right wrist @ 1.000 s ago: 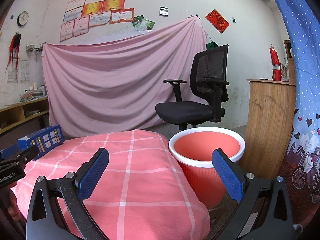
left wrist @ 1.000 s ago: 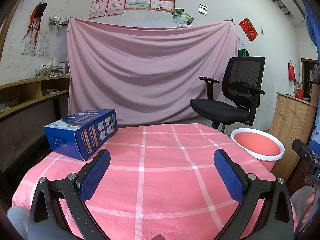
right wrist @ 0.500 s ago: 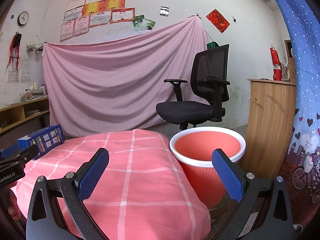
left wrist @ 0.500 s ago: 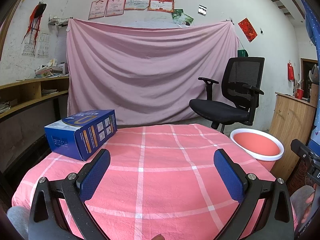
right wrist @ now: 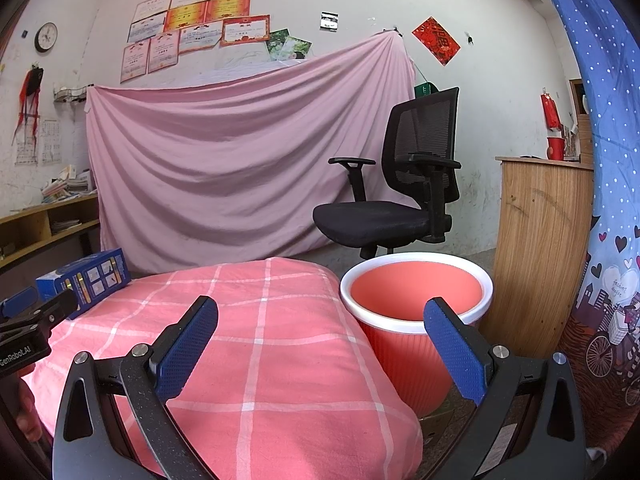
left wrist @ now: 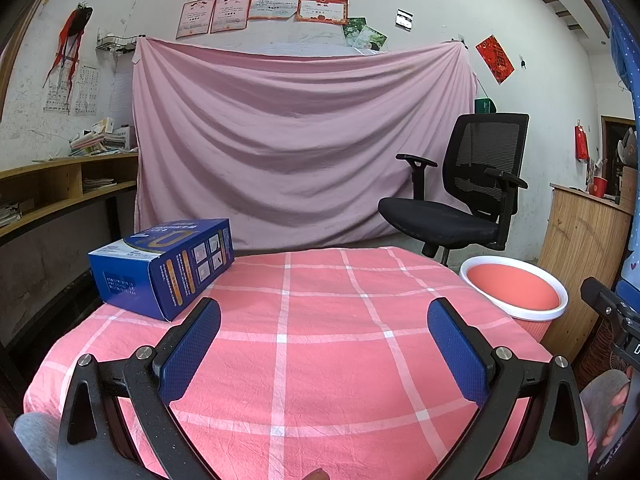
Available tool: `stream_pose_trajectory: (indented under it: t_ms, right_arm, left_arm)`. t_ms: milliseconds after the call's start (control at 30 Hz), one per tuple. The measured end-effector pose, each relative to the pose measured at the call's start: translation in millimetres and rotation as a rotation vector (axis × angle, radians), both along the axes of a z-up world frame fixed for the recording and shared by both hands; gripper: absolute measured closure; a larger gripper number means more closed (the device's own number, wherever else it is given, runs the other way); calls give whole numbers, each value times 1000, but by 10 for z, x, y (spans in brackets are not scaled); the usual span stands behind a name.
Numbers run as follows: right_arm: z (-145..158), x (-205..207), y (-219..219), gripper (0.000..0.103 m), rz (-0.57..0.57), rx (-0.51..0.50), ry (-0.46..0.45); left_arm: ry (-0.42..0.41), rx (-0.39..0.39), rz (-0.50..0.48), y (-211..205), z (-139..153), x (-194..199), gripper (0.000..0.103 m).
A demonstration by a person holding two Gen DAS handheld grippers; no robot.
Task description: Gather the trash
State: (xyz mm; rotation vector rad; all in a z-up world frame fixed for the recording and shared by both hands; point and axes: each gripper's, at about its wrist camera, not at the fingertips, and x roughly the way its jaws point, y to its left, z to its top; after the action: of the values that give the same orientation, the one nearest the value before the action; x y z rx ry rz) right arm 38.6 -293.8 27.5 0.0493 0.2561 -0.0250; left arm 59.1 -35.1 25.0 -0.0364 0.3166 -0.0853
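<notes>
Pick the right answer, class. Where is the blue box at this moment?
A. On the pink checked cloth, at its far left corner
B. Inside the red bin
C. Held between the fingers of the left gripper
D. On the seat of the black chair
A: the blue box lies on the pink checked cloth at its far left corner, beyond the open, empty left gripper.

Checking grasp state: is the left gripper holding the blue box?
No, the left gripper is open and empty; the blue box lies ahead on the tablecloth.
</notes>
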Motion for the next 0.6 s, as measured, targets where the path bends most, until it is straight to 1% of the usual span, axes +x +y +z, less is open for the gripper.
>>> stream_pose_trajectory:
  t_ms: [367, 600]
  right_arm:
    - [-2, -3, 4, 0, 1, 0, 1]
    - [-11, -6, 27, 0, 2, 0, 3]
  left_arm:
    - [0, 0, -8, 6, -13, 5, 2]
    - [-2, 41, 22, 1, -19, 18, 2]
